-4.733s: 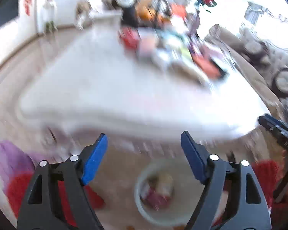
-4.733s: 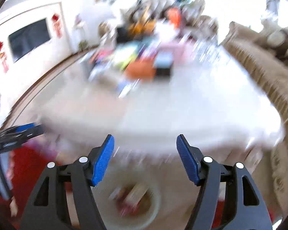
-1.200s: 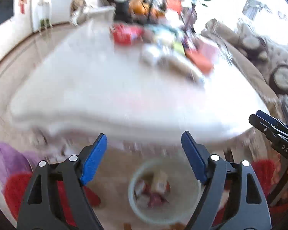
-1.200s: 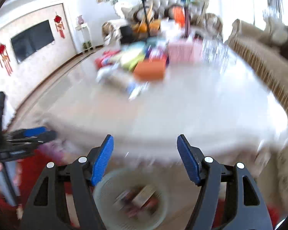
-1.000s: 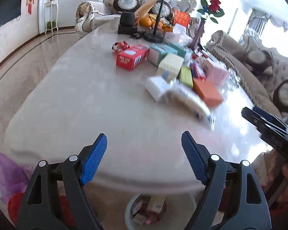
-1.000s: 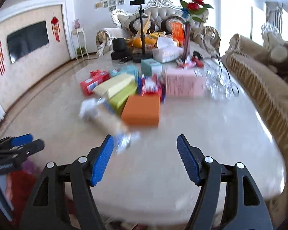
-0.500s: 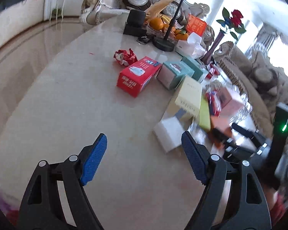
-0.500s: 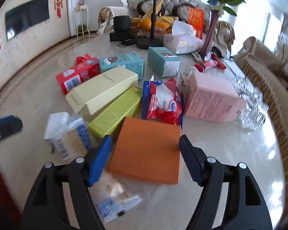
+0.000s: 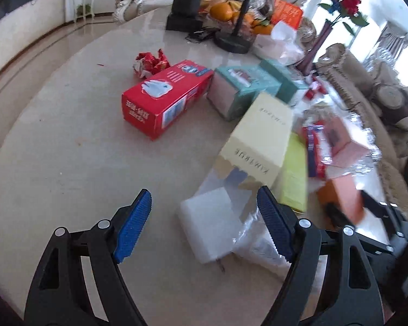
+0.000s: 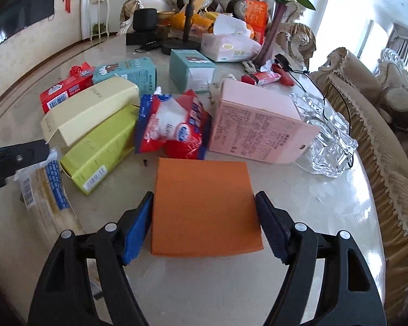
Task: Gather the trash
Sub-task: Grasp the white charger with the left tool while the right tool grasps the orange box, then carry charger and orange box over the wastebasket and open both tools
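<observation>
Right hand-held gripper [image 10: 204,225] open, just widened, straddling orange box [image 10: 204,209] flat on tabletop [image 10: 312,217]; pink box [image 10: 258,125] and snack bag [image 10: 174,125] crowding behind. Left hand-held gripper [image 9: 204,225] open above white packet [image 9: 212,225].

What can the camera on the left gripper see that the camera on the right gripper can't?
Only the left view shows the white block ahead of the open left gripper. Only the right view shows the glass cups and the open right gripper straddling the orange box, its jaws just widened. Both show the red box and pale yellow box.
</observation>
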`<state>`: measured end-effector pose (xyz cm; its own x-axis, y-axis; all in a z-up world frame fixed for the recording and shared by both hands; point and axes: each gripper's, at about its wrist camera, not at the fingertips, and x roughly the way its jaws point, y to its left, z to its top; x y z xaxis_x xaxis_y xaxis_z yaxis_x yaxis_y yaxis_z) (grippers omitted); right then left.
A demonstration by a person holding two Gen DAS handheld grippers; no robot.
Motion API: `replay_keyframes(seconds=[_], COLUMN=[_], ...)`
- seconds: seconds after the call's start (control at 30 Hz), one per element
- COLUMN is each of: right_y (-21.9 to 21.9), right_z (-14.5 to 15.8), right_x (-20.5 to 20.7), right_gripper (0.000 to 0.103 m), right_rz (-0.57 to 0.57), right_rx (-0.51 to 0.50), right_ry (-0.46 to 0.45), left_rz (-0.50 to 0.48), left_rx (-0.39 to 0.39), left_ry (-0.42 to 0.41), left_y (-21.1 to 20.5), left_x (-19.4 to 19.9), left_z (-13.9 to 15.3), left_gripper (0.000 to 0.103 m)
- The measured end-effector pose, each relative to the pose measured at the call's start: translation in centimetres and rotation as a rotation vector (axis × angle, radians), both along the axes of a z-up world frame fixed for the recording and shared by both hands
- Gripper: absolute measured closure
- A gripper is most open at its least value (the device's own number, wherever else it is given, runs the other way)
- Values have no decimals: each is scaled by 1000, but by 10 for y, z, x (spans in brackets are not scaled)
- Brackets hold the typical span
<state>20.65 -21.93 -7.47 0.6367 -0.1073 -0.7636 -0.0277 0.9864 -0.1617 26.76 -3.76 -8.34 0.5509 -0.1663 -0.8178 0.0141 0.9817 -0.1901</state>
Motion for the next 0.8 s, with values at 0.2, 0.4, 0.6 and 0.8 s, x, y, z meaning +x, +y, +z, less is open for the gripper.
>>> replay_keyframes(seconds=[0.2, 0.4, 0.6, 0.8], right_y=[0, 2, 2, -1], right_z=[-1, -2, -3, -3], right_x=[-1, -2, -1, -5], right_gripper=[33, 33, 33, 34], right_rz=[1, 14, 27, 20], right_rx=[-14, -25, -9, 11], right_ry=[3, 13, 23, 20], left_rz=[9, -28, -98, -137], left_rx=[47, 182, 212, 219], left_ry=[17, 27, -13, -47], left_y=[9, 24, 30, 22], left_x=[-7, -31, -37, -38], left_z=[-2, -6, -7, -3], left_gripper=[25, 25, 25, 60])
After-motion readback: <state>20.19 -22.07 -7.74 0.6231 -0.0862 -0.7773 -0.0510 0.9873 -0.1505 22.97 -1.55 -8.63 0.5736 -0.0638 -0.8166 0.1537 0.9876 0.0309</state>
